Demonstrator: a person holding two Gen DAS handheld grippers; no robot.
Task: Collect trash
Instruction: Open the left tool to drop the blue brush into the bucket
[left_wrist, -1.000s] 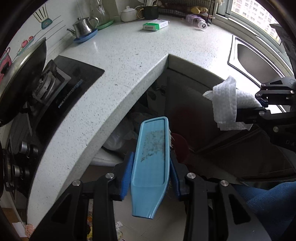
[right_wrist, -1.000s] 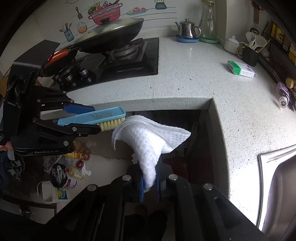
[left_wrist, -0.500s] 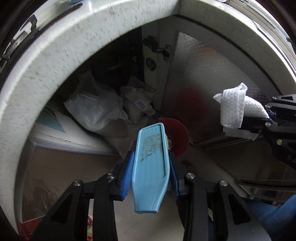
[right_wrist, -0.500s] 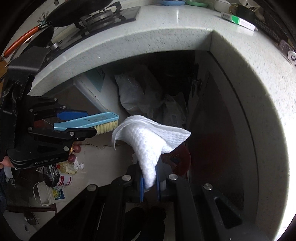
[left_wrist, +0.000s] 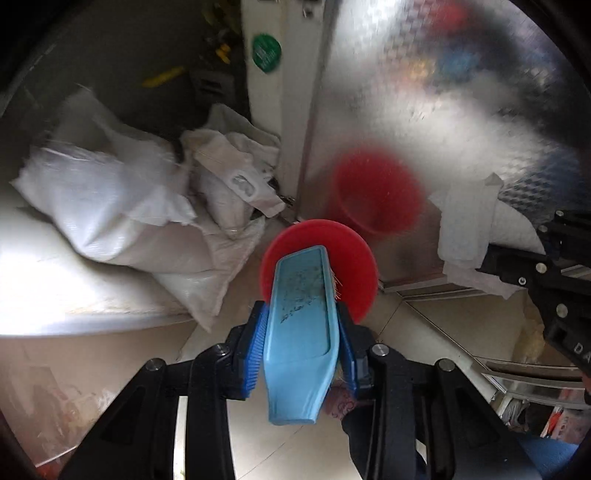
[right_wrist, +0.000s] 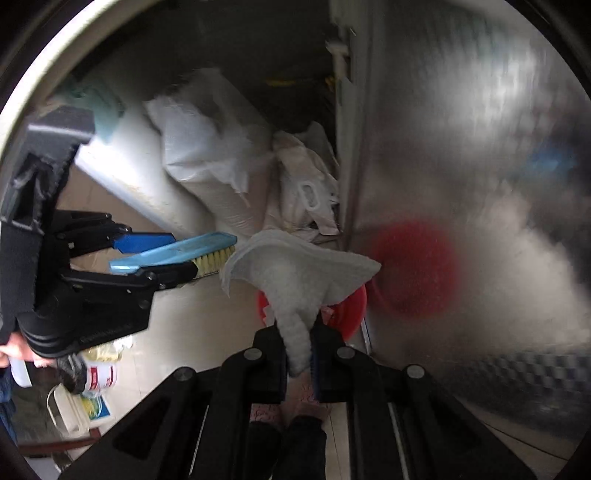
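tiled floor (left_wrist: 461, 332), red bin (left_wrist: 354, 254), white sacks (left_wrist: 122, 206)

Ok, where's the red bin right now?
The red bin sits on the floor at centre of the left wrist view, just past the blue brush, against the shiny metal cabinet door; white sacks lie to its left.

White sacks (left_wrist: 122, 206) beside steel cabinet door (left_wrist: 461, 110).
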